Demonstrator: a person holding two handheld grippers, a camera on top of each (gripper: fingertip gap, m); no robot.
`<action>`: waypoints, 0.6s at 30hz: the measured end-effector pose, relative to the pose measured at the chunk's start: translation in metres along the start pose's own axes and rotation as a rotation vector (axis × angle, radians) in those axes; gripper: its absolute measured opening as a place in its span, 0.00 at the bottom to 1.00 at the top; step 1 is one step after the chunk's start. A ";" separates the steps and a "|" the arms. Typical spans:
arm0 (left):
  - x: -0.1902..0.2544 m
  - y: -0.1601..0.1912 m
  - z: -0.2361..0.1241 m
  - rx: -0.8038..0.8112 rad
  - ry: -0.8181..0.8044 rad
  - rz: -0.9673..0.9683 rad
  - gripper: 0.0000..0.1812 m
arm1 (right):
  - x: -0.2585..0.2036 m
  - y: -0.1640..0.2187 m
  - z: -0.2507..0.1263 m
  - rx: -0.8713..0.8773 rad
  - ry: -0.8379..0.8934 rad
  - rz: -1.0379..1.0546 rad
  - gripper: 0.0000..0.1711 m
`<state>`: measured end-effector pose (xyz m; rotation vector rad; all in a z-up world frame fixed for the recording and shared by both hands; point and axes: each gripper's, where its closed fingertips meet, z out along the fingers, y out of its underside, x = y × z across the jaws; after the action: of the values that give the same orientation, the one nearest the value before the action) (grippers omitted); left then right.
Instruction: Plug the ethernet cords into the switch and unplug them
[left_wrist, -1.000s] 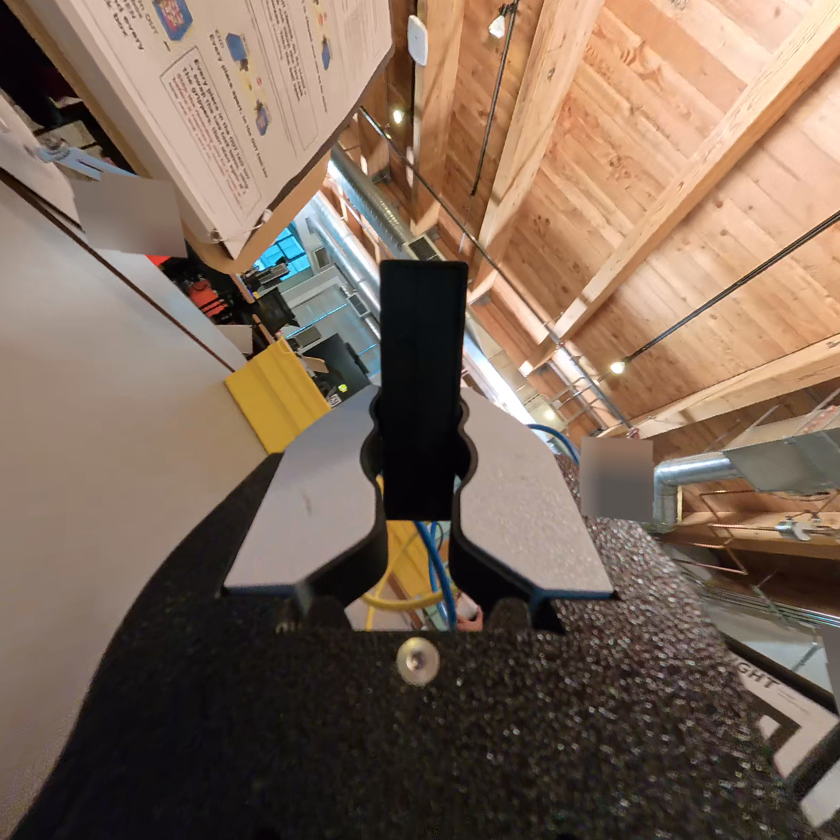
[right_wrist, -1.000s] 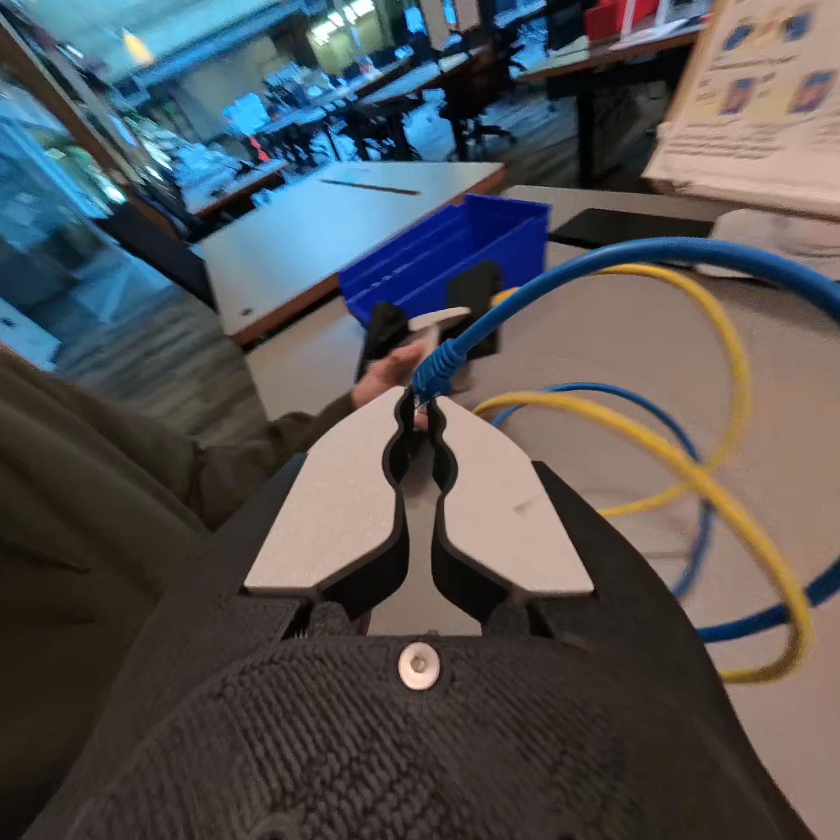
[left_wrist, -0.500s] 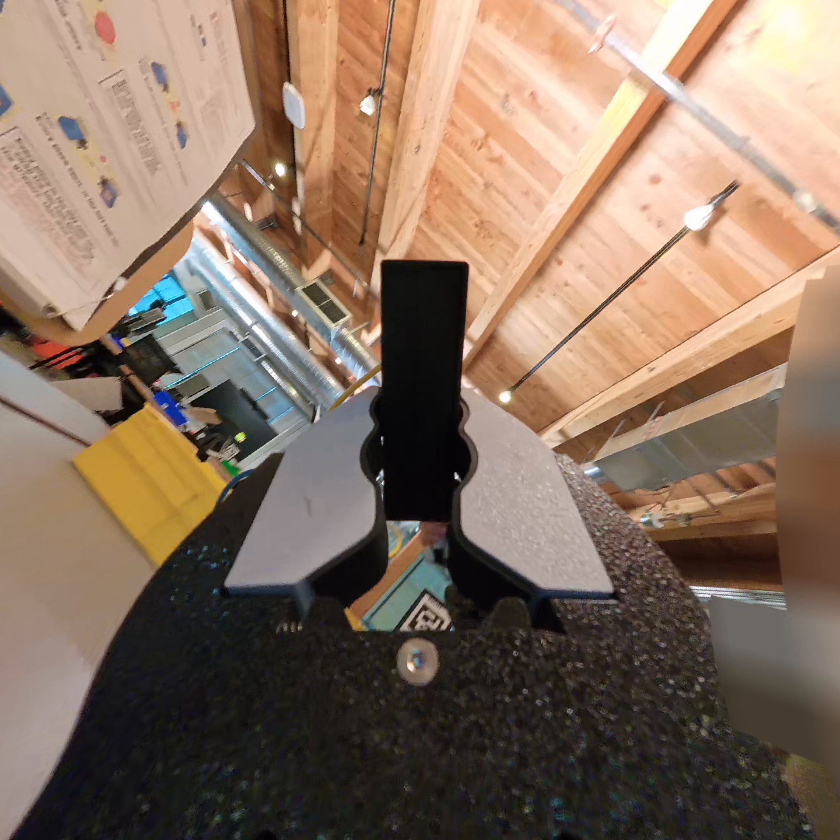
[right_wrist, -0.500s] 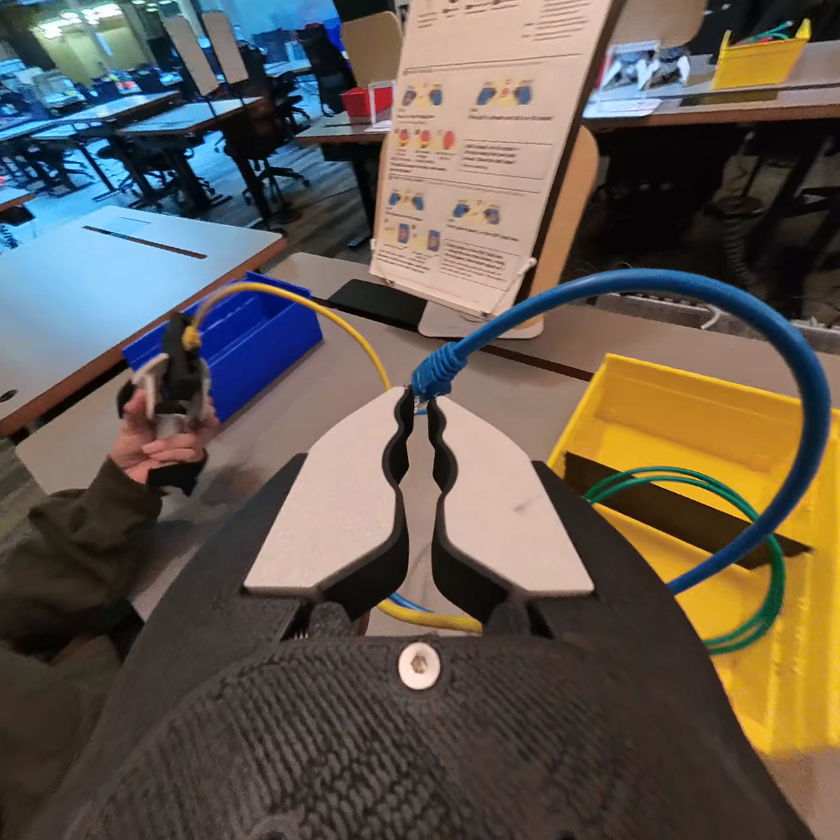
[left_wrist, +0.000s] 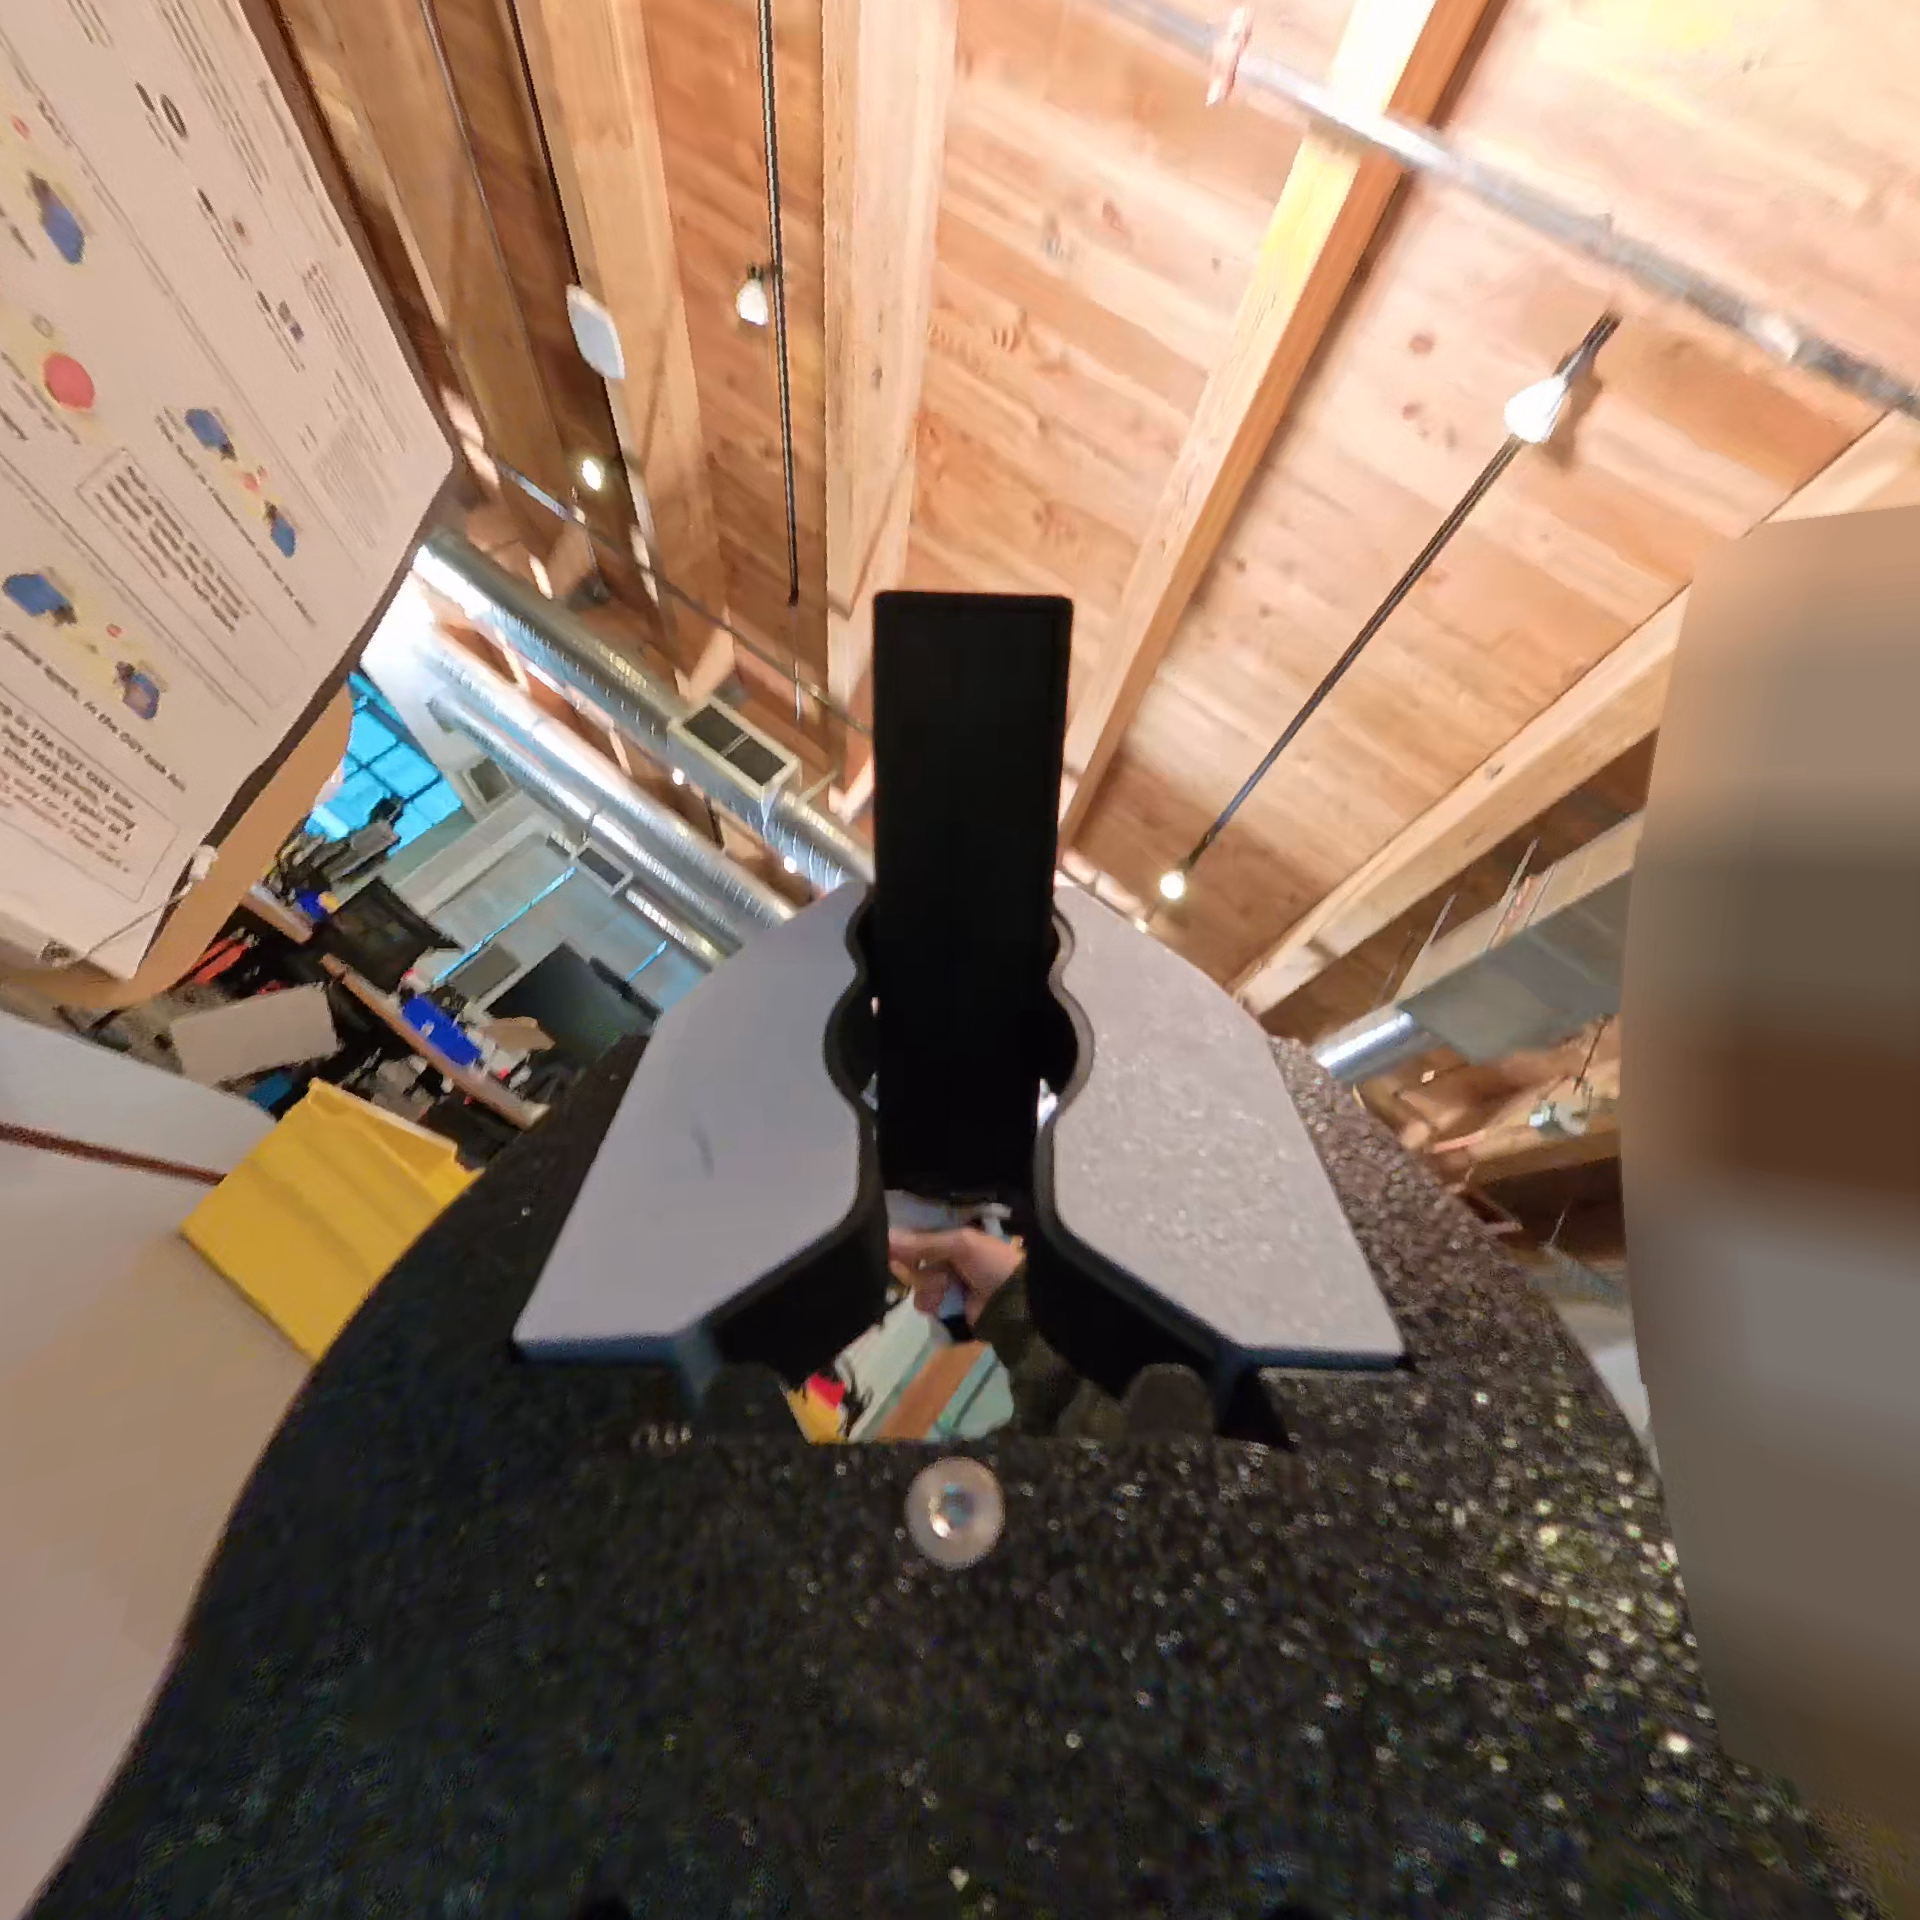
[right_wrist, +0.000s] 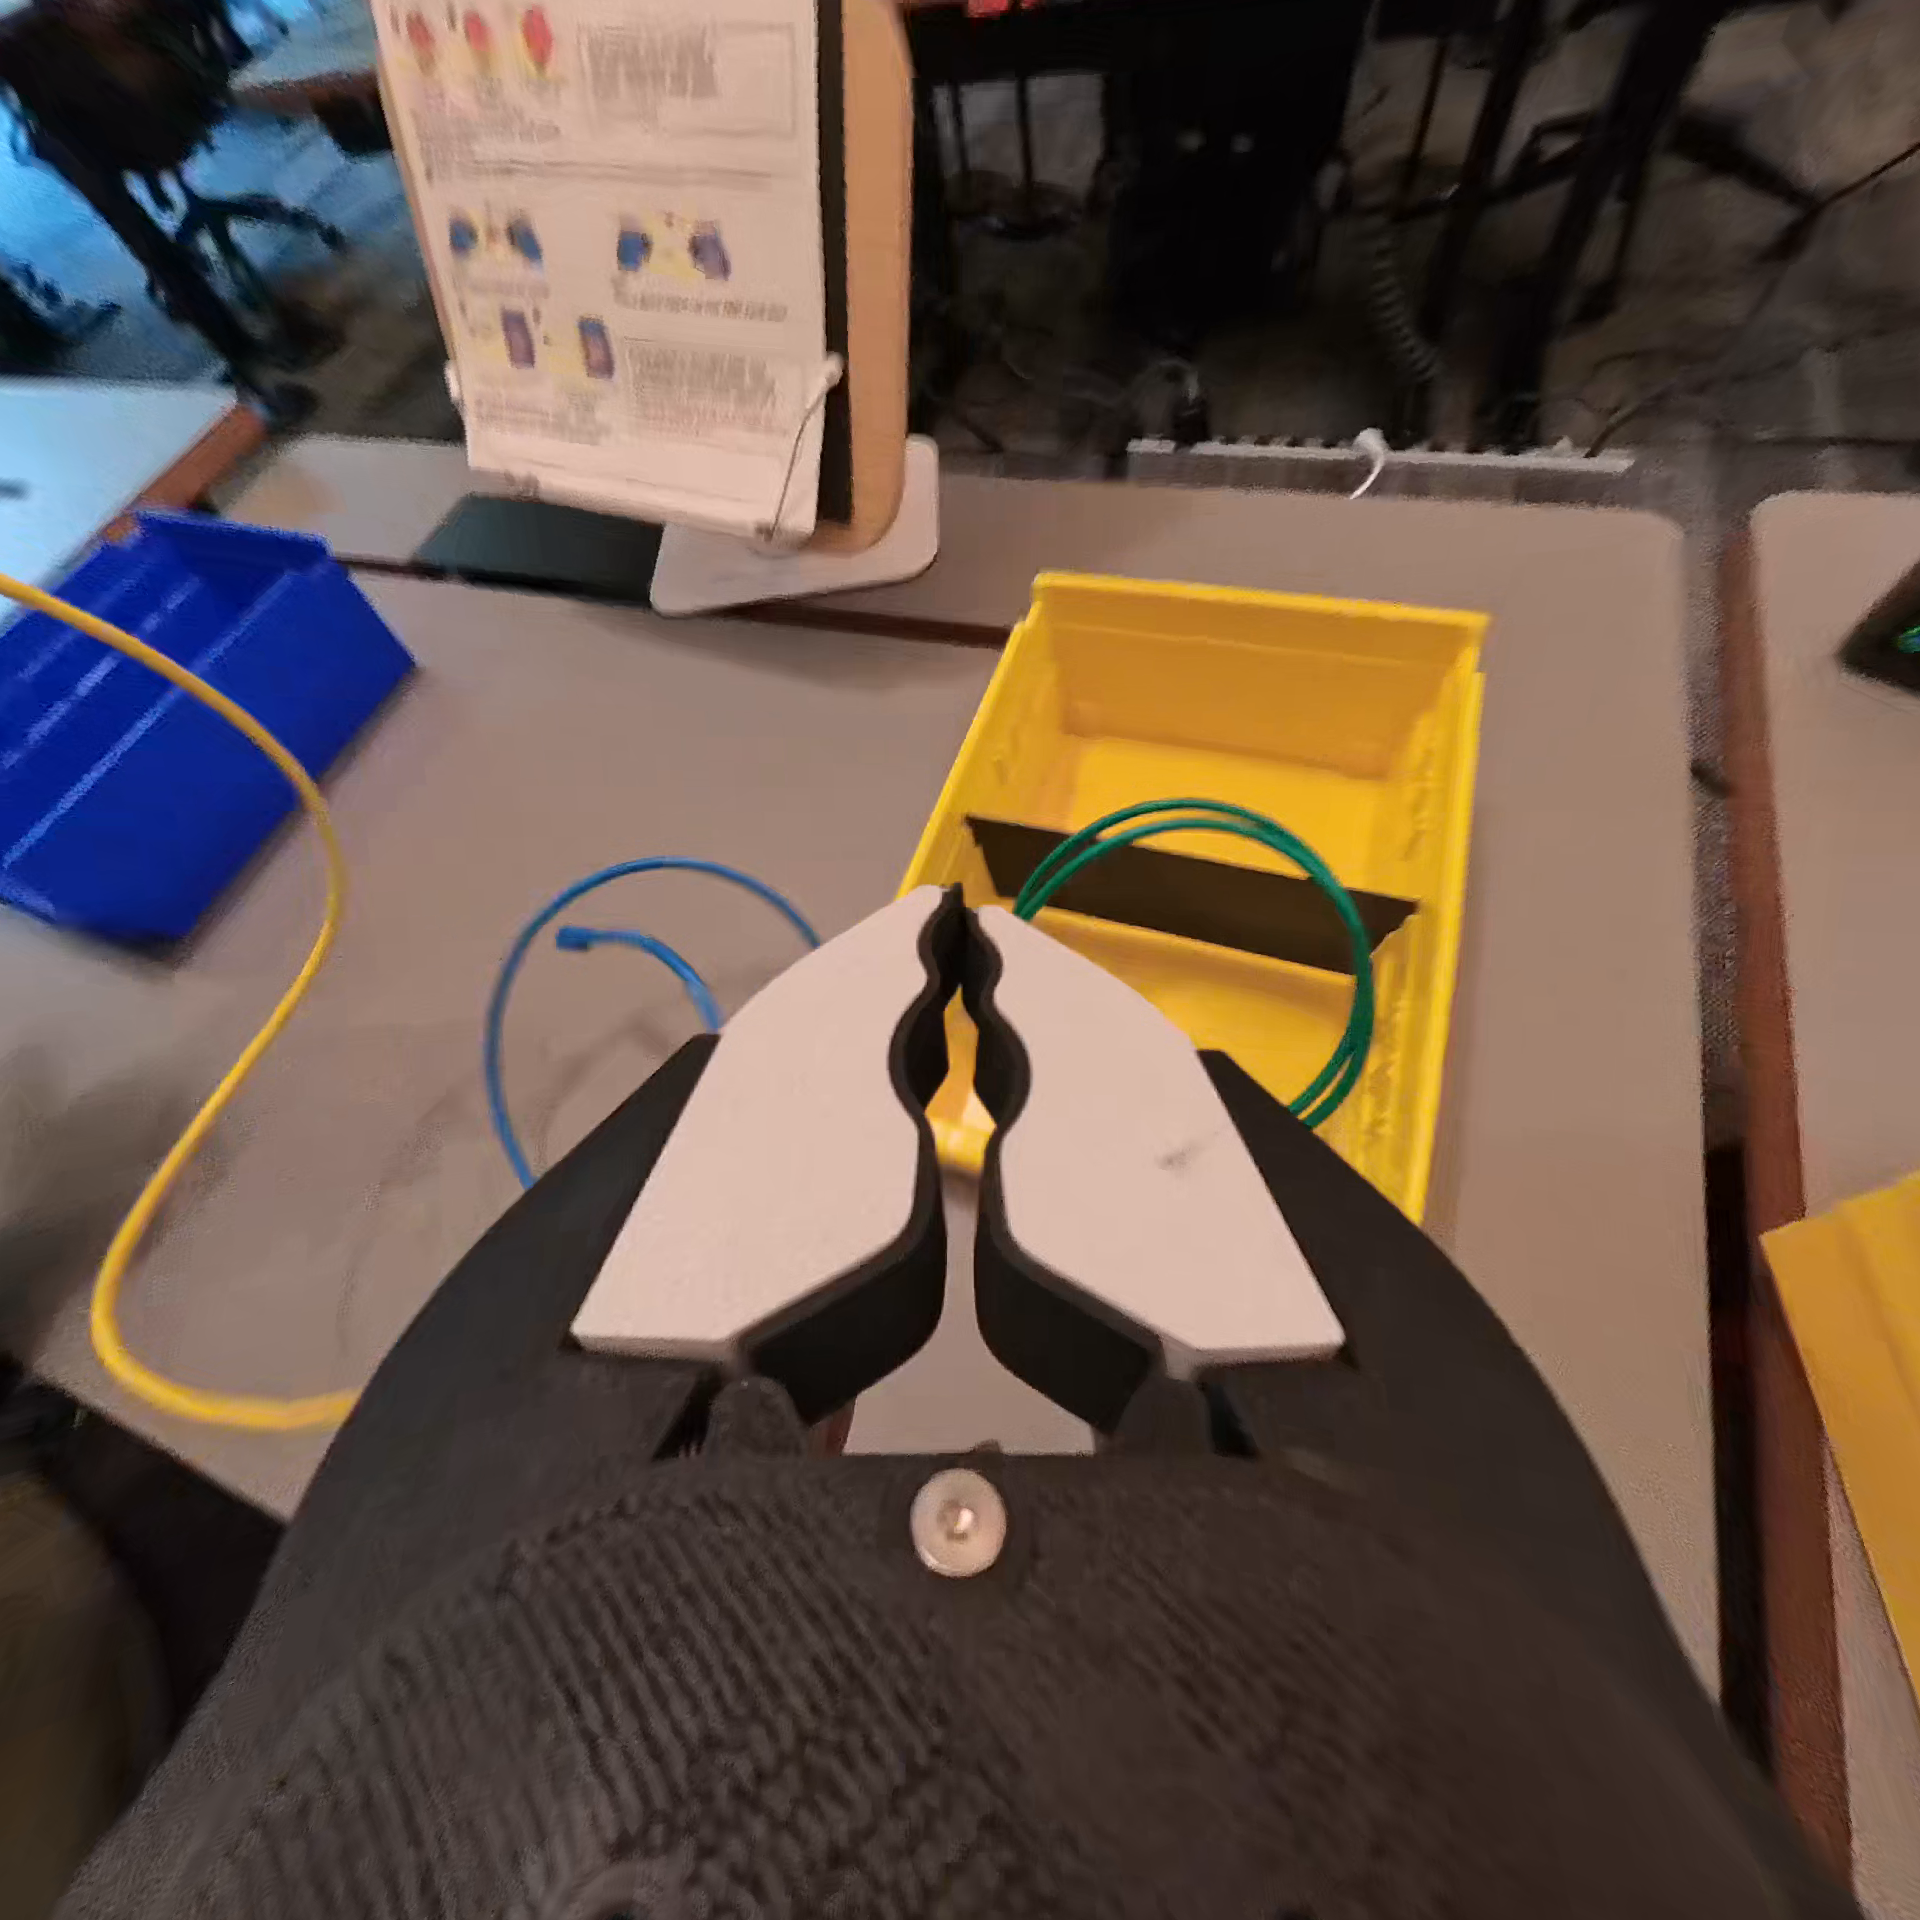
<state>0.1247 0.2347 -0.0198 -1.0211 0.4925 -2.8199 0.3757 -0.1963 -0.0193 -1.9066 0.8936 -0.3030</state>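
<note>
My left gripper (left_wrist: 961, 920) points up at the wooden ceiling and is shut on the switch (left_wrist: 971, 769), a flat black slab that sticks out past the fingertips. My right gripper (right_wrist: 961, 906) is shut and empty, above the near left corner of the yellow bin (right_wrist: 1247, 644). The blue ethernet cord (right_wrist: 623, 871) lies curled on the grey table (right_wrist: 644, 748), with its plug (right_wrist: 574, 938) free. The yellow cord (right_wrist: 244, 1039) loops across the table's left side and rises out of view at the left. A green cord (right_wrist: 1340, 935) is coiled in the yellow bin.
A blue bin (right_wrist: 156, 727) stands at the table's left. An instruction sheet on a stand (right_wrist: 623, 260) and a flat black slab (right_wrist: 530, 540) are at the back. The left wrist view shows the sheet (left_wrist: 156, 468), a yellow bin (left_wrist: 322, 1184) and a hand (left_wrist: 966, 1262).
My right gripper has let go of the blue cord, which now lies on the table, and has swung right and down toward the yellow bin. The left gripper still holds the switch.
</note>
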 end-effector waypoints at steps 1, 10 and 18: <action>-0.003 0.006 0.002 -0.035 -0.008 0.003 0.15 | -0.010 0.010 0.006 -0.041 -0.033 -0.023 0.00; -0.031 0.061 0.013 -0.188 -0.056 -0.036 0.15 | -0.197 0.140 0.081 -0.215 -0.400 -0.199 0.17; -0.035 0.055 0.008 -0.197 -0.084 0.014 0.17 | -0.194 0.210 0.148 -0.487 -0.268 -1.002 0.30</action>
<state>0.1556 0.1882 -0.0532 -1.1594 0.7772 -2.7445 0.2266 -0.0168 -0.2409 -2.6624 -0.2651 -0.4188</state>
